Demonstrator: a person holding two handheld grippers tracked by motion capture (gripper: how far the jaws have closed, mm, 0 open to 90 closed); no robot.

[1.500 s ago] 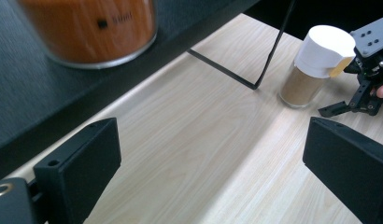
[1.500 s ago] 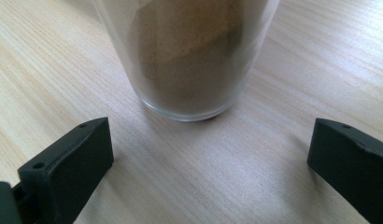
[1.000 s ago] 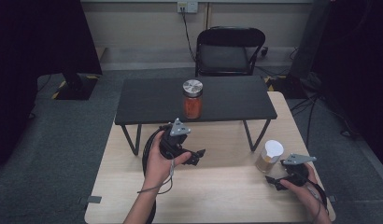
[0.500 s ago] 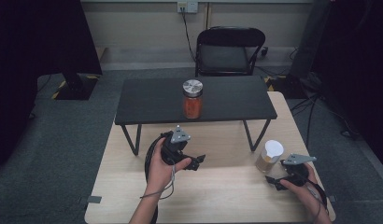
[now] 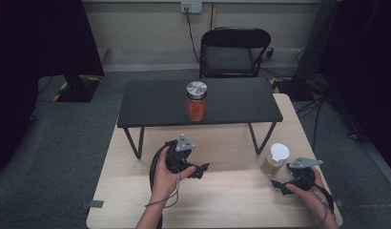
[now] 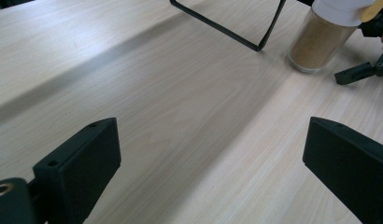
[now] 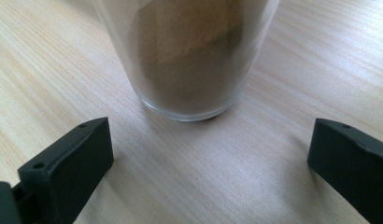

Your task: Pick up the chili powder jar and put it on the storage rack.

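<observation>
Bare light wood table [image 5: 222,200] lies open between the left gripper [image 5: 199,170] and the right gripper [image 5: 279,183], so a hand could cross there unhindered. Directly ahead of the right gripper's wide-set jaws stands the white-lidded jar [image 5: 274,160] of brown powder (upright, just beyond the jaw tips). Farther back, the black riser shelf [image 5: 150,102] with its thin legs [image 5: 257,139] bars the way, carrying the orange-filled jar [image 5: 196,101].

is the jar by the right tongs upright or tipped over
Upright. The jar stands on its base on the wooden table, white lid on top; the right tongs are open just short of its glass bottom, not touching.
</observation>
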